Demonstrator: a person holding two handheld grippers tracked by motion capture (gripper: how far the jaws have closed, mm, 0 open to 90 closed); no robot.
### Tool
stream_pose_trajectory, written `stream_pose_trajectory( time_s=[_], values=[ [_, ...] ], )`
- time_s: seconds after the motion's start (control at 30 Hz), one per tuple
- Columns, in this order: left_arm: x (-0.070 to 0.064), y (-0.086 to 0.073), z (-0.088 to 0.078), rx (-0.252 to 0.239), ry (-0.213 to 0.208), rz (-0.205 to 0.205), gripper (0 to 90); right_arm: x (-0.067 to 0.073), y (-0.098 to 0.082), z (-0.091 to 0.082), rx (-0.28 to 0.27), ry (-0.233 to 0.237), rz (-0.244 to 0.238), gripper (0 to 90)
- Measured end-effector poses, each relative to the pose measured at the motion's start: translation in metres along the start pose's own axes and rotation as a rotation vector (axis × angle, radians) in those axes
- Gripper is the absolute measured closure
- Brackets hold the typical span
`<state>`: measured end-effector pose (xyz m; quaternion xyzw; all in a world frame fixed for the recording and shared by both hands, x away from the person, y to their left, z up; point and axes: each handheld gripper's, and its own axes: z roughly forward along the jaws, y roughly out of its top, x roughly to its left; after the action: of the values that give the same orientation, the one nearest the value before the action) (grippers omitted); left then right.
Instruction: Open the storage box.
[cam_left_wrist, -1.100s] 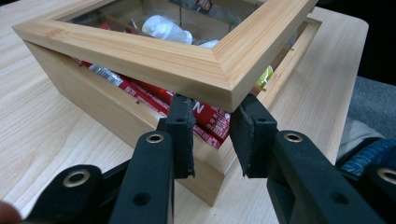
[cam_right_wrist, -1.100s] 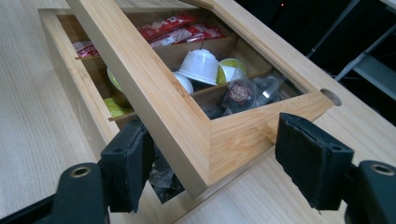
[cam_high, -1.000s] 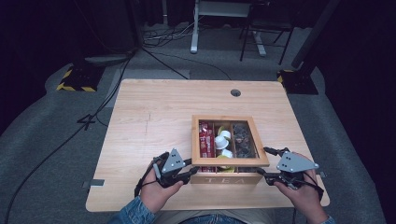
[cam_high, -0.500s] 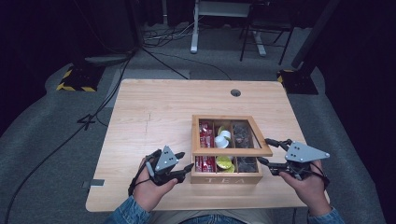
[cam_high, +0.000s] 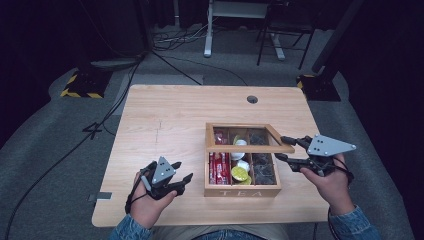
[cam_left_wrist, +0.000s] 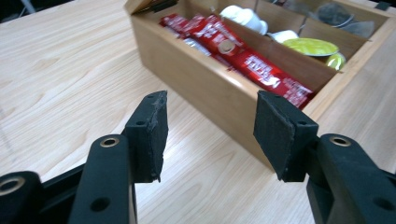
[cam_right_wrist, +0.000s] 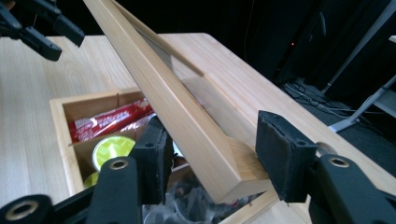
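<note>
A recording lab or studio, not a home: a bare wooden counter (cam_high: 170, 120) with a cable hole (cam_high: 252, 99) stands alone on grey carpet (cam_high: 45, 150) in a darkened room; black cables (cam_high: 165, 55) trail across the floor at the far side; a yellow-and-black striped base (cam_high: 80, 86) sits far left; metal stand legs (cam_high: 207, 30) rise behind.
</note>
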<state>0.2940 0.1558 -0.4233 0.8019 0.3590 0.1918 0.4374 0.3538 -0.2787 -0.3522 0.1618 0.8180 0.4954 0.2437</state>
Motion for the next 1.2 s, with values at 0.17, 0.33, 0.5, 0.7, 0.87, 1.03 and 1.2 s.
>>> stream_pose_trajectory(
  time_s=[0.17,0.33,0.5,0.7,0.87,1.03,1.2],
  values=[
    [0.006,-0.005,-0.006,0.004,0.024,-0.015,44.9,-0.011,0.008,0.002,-0.021,0.004,0.016,48.9],
    [0.012,-0.011,-0.01,0.013,0.046,-0.037,44.5,-0.024,0.018,0.004,-0.036,0.0,0.025,49.7],
    [0.022,-0.015,-0.01,0.025,0.072,-0.049,43.6,-0.038,0.027,0.009,-0.058,-0.005,0.045,49.8],
    [0.029,-0.017,-0.007,0.042,0.073,-0.057,42.2,-0.052,0.035,0.014,-0.072,-0.015,0.067,50.4],
    [0.033,-0.017,-0.004,0.048,0.07,-0.062,41.8,-0.062,0.042,0.018,-0.075,-0.027,0.084,50.2],
    [0.037,-0.016,0.001,0.057,0.065,-0.06,40.7,-0.075,0.05,0.025,-0.074,-0.047,0.109,49.6],
    [0.042,-0.015,0.008,0.071,0.063,-0.049,39.5,-0.082,0.054,0.029,-0.071,-0.058,0.124,49.3]
  ],
)
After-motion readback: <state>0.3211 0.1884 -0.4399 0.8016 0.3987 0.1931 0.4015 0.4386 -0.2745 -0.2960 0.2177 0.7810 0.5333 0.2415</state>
